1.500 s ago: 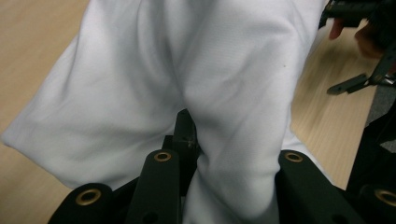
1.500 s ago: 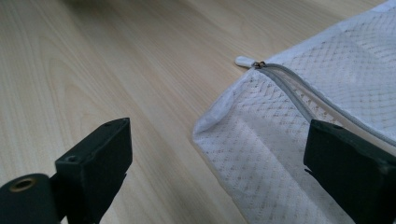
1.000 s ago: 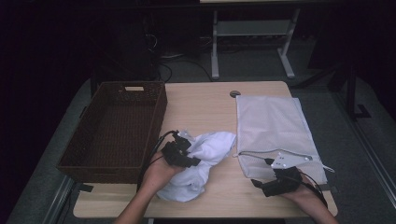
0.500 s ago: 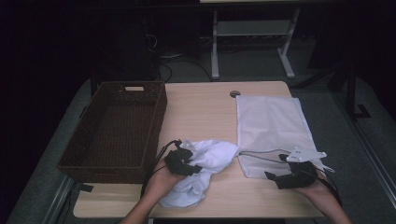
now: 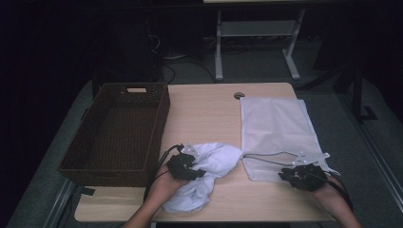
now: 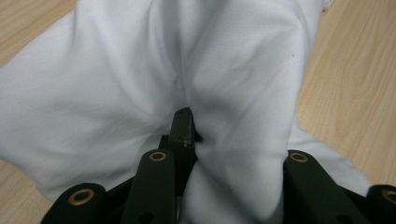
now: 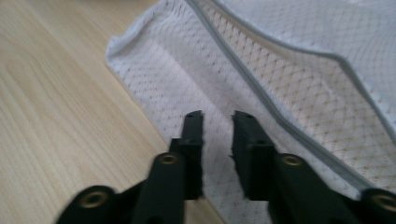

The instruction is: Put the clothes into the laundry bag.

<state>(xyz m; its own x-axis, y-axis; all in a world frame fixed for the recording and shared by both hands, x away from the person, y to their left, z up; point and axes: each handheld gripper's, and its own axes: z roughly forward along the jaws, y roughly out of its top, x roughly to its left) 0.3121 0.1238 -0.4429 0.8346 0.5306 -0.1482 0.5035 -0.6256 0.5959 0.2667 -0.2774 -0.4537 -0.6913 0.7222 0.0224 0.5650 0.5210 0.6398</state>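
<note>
A crumpled white cloth [image 5: 216,161] lies near the table's front edge, just left of a flat white mesh bag [image 5: 273,123]. My left gripper [image 5: 184,166] is shut on a fold of that cloth [image 6: 243,79]; one black jaw shows against the fabric and the other is buried under it. My right gripper [image 5: 304,176] rests at the bag's near end. In the right gripper view its jaws [image 7: 217,128] stand a little apart over the bag's mesh [image 7: 299,88], beside the grey zip edge [image 7: 261,88], with nothing pinched between them.
A dark wicker basket [image 5: 71,164] stands on the left side of the wooden table [image 5: 204,114]. A round cable hole [image 5: 239,95] sits at the table's far edge. Beyond the table are a white desk frame [image 5: 256,33] and cables on the floor.
My left gripper has drawn the cloth a little toward the front edge. My right gripper has shifted slightly right along the bag's near end.
</note>
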